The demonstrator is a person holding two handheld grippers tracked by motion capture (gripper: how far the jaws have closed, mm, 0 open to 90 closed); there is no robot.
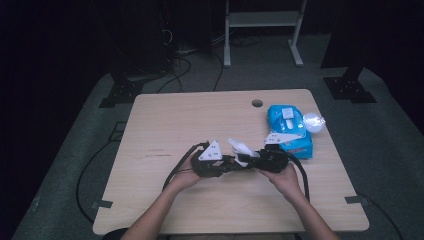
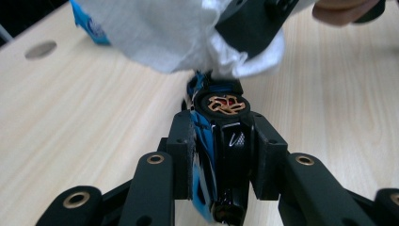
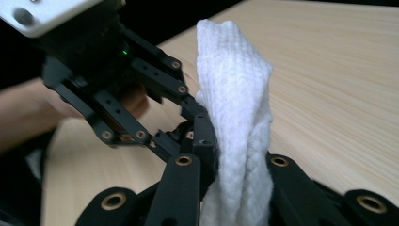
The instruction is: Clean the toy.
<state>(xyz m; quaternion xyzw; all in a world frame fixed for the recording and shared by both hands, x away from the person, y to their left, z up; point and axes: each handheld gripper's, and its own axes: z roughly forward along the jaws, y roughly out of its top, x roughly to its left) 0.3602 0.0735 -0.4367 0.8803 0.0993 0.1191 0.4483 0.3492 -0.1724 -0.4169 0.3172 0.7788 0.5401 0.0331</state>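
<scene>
A small black-and-blue toy car [image 2: 221,141] is clamped in the left gripper [image 1: 227,165] at table centre while a folded white wipe [image 3: 235,141], pinched by the right gripper [image 1: 250,161], is pressed to its front end, with wiping seemingly under way and the blue wipe pack [image 1: 290,131] at two o'clock.

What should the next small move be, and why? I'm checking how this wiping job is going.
Probably press the white wipe onto the small black and blue toy car and rub along it. The right gripper is clamped on the folded wipe, the left gripper is clamped on the car's sides, and the wipe already hangs right at the car's far end.
</scene>
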